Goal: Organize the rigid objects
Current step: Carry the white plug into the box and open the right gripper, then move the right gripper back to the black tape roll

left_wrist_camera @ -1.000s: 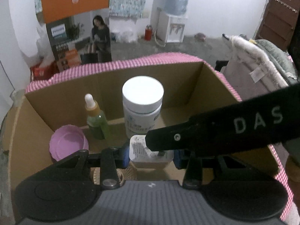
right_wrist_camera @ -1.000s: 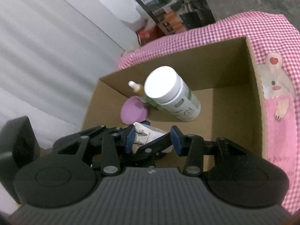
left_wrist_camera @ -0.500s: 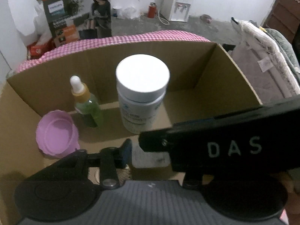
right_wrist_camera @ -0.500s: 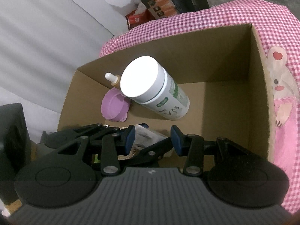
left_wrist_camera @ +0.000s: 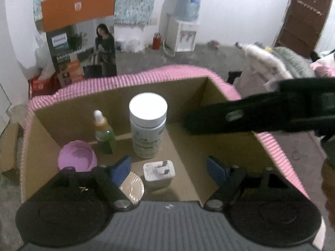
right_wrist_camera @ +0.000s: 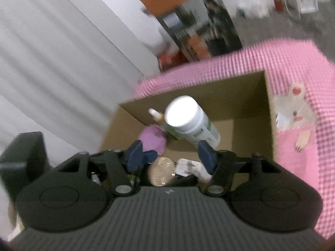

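Left fingers (left_wrist_camera: 168, 168): jaws opening, wide, gripping nothing; the white charger plug (left_wrist_camera: 159, 172) stands free between and just beyond them.
Right fingers (right_wrist_camera: 170, 153): jaws opening, empty; the plug lies below, toward the right pad.
Nearer hand: left, judged centred on the plug.
Plug: prongs up, on the cardboard box (left_wrist_camera: 219, 146) floor, beside a round gold lid (left_wrist_camera: 133, 187).
Further in: white-capped bottle (left_wrist_camera: 147, 125), dropper bottle (left_wrist_camera: 103, 133), purple lid (left_wrist_camera: 77, 155).
Box support: surface under pink checked cloth (left_wrist_camera: 129, 77).
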Tool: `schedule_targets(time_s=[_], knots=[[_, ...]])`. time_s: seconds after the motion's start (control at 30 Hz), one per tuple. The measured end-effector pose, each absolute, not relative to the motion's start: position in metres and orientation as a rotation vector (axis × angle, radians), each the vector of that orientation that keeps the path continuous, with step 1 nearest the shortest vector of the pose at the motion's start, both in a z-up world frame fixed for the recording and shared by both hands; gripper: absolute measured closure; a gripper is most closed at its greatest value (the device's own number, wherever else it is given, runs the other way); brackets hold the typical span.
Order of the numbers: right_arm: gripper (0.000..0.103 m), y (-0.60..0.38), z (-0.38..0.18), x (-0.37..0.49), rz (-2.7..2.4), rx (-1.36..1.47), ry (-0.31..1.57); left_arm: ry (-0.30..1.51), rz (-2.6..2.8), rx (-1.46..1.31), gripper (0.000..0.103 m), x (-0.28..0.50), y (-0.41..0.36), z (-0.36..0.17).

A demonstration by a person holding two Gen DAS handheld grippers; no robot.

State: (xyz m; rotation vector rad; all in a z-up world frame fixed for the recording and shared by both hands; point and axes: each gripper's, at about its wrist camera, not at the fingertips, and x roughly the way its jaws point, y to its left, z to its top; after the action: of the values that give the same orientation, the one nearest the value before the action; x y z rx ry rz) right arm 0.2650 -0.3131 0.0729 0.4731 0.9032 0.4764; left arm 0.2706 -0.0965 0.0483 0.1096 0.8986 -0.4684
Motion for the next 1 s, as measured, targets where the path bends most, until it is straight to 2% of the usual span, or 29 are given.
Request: schedule_targets(time_s=[0.13,0.27,0.37,0.5,0.73,0.8,0.83,1.0], knots=[[0.031,-0.334,0.107,0.21,0.508,0.499,0.752,0.814,-0.493,0.093,0.015,0.23,-0.071,0.081],[0.03,-0.353,0.12,0.154,0.525,0.532,0.65,0.777,-0.473,0.094,0.012,0.19,-0.048,0.089],[0.03,-0.354,0.106,0.126,0.523,0.543,0.664,0.779,-0.441,0.089,0.011,0.163,-0.034,0.073],[0.03,-0.339,0.059,0.108,0.52,0.559,0.782,0.849,-0.417,0.1,0.011,0.145,-0.033,0.03],[0.05,-0.289,-0.014,0.109,0.501,0.473,0.989,0.923,-0.432,0.161,0.016,0.13,-0.048,-0.031],[0.055,-0.277,-0.027,0.114,0.494,0.44,1.022,0.928,-0.436,0.191,0.025,0.128,-0.054,-0.041],[0.057,-0.273,-0.032,0.117,0.494,0.43,1.034,0.925,-0.44,0.2,0.025,0.128,-0.056,-0.044],[0.07,-0.252,-0.047,0.132,0.491,0.374,1.055,0.92,-0.45,0.235,0.037,0.127,-0.065,-0.048]])
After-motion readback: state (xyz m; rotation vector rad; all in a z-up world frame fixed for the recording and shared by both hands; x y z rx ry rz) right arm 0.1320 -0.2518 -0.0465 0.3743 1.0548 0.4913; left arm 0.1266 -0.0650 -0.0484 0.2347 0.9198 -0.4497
